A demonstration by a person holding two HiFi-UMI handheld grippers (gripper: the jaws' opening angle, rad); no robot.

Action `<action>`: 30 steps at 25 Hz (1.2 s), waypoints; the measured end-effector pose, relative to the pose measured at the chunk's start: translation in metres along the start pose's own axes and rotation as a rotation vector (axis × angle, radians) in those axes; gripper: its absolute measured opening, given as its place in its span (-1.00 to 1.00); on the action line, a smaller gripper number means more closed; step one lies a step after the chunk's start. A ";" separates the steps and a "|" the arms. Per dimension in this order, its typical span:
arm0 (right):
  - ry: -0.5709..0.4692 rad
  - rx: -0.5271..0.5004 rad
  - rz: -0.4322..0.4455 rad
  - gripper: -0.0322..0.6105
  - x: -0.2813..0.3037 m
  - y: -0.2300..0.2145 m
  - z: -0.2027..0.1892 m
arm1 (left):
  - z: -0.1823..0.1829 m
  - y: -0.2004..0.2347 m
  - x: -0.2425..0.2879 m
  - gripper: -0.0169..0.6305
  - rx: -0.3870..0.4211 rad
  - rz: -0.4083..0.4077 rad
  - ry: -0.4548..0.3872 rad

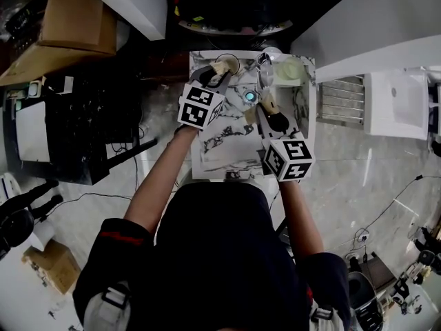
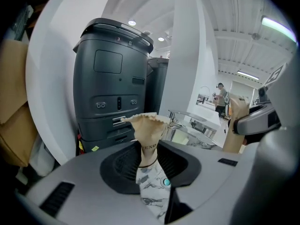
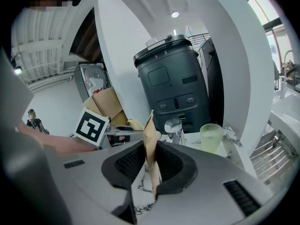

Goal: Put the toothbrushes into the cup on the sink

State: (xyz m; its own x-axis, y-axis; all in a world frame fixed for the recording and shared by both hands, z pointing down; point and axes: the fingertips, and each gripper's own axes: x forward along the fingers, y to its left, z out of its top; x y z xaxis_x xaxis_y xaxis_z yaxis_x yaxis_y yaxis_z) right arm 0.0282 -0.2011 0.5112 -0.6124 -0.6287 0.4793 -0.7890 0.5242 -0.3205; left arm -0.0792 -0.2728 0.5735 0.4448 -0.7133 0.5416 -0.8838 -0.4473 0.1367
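1. Far left: the left gripper reaches over the marbled worktop toward 1 o'clock, tipped downward. Its fingers are released. A paper-wrapped toothbrush stands upright between them, frilled end uppermost, but they do not appear to squeeze it.
2. Centre: a chrome tap rises at the worktop's far edge, at 12 o'clock. It stands between the left gripper and the cup.
3. Right of centre: the right gripper slants toward 11 o'clock on a bent forearm, also tipped downward. Its fingers are grasping a second wrapped toothbrush, seen edge-on with its long axis nearly upright.
4. Far right corner: the pale green cup stands upright just beside the tap, mouth open to the ceiling.
5. The relation that matters: from the right fingers the cup lies near, at 1 o'clock. From the left fingers it lies at 3 o'clock, beyond the tap. The right hand is the nearer one, so its likely move is a short carry forward and rightward, with the toothbrush kept upright so it can enter the cup end-first.
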 end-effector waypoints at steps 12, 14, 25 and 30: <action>-0.008 -0.003 0.024 -0.63 0.001 -0.002 0.003 | -0.014 -0.003 -0.011 -0.54 -0.028 0.018 0.027; -0.012 -0.007 0.032 -0.63 -0.001 -0.002 0.005 | -0.017 -0.006 -0.016 -0.54 -0.035 0.021 0.031; -0.059 -0.022 0.095 -0.63 -0.012 0.005 0.018 | -0.019 -0.029 -0.058 -0.57 -0.047 0.062 0.015; -0.053 -0.053 0.145 -0.63 -0.010 0.020 0.016 | -0.011 -0.040 -0.086 -0.63 -0.041 0.080 -0.040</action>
State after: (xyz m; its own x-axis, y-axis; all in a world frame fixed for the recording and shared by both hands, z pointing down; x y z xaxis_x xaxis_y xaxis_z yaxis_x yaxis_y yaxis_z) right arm 0.0180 -0.1938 0.4870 -0.7227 -0.5731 0.3864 -0.6892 0.6403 -0.3393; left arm -0.0832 -0.1880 0.5304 0.3769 -0.7675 0.5186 -0.9218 -0.3657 0.1288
